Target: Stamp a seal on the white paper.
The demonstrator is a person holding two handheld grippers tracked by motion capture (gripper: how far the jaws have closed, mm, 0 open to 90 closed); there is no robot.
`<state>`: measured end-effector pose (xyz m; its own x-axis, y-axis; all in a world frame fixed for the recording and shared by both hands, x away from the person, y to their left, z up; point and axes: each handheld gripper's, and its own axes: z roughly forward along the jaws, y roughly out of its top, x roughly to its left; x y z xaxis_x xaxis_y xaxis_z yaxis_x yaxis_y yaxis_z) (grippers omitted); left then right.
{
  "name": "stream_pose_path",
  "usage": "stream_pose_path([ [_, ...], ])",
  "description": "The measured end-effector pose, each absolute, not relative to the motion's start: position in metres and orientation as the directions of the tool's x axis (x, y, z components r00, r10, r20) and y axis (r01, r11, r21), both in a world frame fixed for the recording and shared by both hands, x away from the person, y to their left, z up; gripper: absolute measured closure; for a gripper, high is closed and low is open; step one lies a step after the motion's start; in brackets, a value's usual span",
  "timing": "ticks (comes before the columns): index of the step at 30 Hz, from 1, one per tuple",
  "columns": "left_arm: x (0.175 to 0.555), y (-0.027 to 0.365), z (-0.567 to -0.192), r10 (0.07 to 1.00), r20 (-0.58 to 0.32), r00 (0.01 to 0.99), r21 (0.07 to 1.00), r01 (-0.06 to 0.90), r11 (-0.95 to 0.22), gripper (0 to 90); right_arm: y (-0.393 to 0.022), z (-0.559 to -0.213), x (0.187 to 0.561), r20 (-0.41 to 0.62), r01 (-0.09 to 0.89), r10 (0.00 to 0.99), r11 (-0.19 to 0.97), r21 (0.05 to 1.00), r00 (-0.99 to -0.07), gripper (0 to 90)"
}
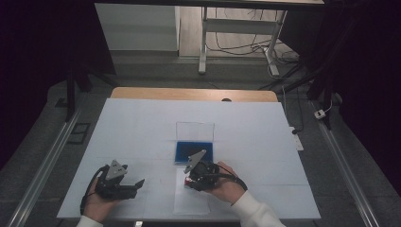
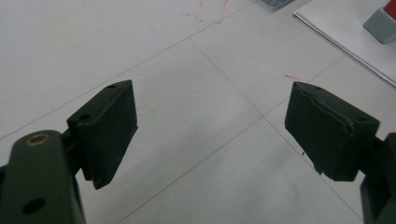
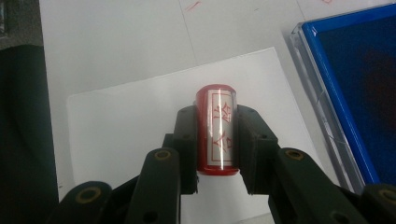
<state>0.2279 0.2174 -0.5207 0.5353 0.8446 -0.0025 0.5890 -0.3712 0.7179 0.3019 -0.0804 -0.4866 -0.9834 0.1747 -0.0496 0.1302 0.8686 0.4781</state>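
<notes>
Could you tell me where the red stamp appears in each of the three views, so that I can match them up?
High view: the stamp is low centre, at the right gripper, over the white sheet.
Left gripper view: a red and grey corner at the top right edge may be it; I cannot tell.
Right gripper view: centre, clamped between the jaws.
Shared landmark: the blue pad.

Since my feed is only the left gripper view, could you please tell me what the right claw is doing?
Observer: The right claw is shut on a red cylindrical stamp.
Operator: Where is it on the table?
Observer: Over a white sheet near the person's edge of the table.
Operator: Is anything else nearby?
Observer: A blue pad in a clear case lies just beyond the sheet, with its lid standing open.
</notes>
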Motion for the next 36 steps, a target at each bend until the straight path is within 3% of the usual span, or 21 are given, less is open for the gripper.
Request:
stream_pose_path([
  [10, 0.228, 0.219, -0.520, 0.846, -0.005, 0.533, 0.720, 0.589, -0.367, 17.1, -0.077, -0.485, 0.295, -0.093, 0.104, 0.167, 0.876, 0.470, -0.982, 70.4],
  [36, 0.228, 0.221, -0.520, 0.848, -0.005, 0.530, 0.724, 0.587, -0.363, 17.1, -0.106, -0.461, 0.311, -0.003, 0.194, 0.246, 0.772, 0.605, -0.969, 70.0],
])
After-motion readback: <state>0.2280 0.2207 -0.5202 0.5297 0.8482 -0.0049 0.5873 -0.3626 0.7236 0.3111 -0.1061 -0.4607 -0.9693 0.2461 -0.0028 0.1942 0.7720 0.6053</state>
